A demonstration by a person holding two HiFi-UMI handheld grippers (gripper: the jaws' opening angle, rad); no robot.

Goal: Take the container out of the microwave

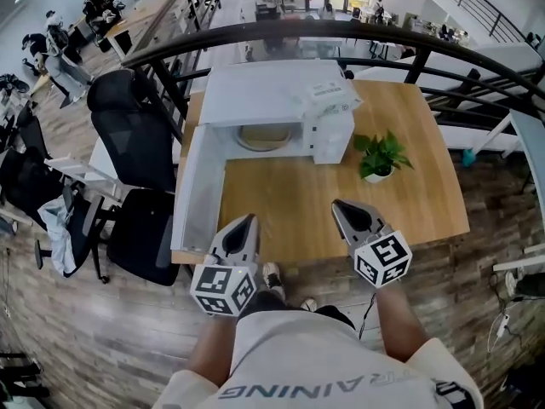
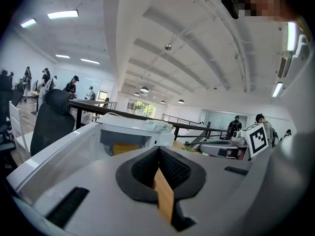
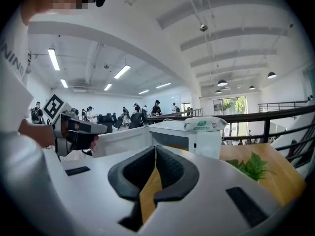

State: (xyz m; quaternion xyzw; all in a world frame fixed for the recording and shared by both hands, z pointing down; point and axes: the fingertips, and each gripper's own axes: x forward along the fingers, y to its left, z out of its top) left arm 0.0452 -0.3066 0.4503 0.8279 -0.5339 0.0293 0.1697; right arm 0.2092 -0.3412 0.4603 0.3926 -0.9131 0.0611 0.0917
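left gripper (image 1: 250, 220) and right gripper (image 1: 340, 205) closed, empty; container (image 1: 265, 137) half hidden inside open microwave (image 1: 260, 92).

White shirt (image 1: 281, 388) of the person, nearest the camera and well in front of the microwave (image 1: 272, 100): large dark letters "AINING", the word's start cut off. Packet (image 3: 206, 124) on top of the microwave: green print, too small to read.
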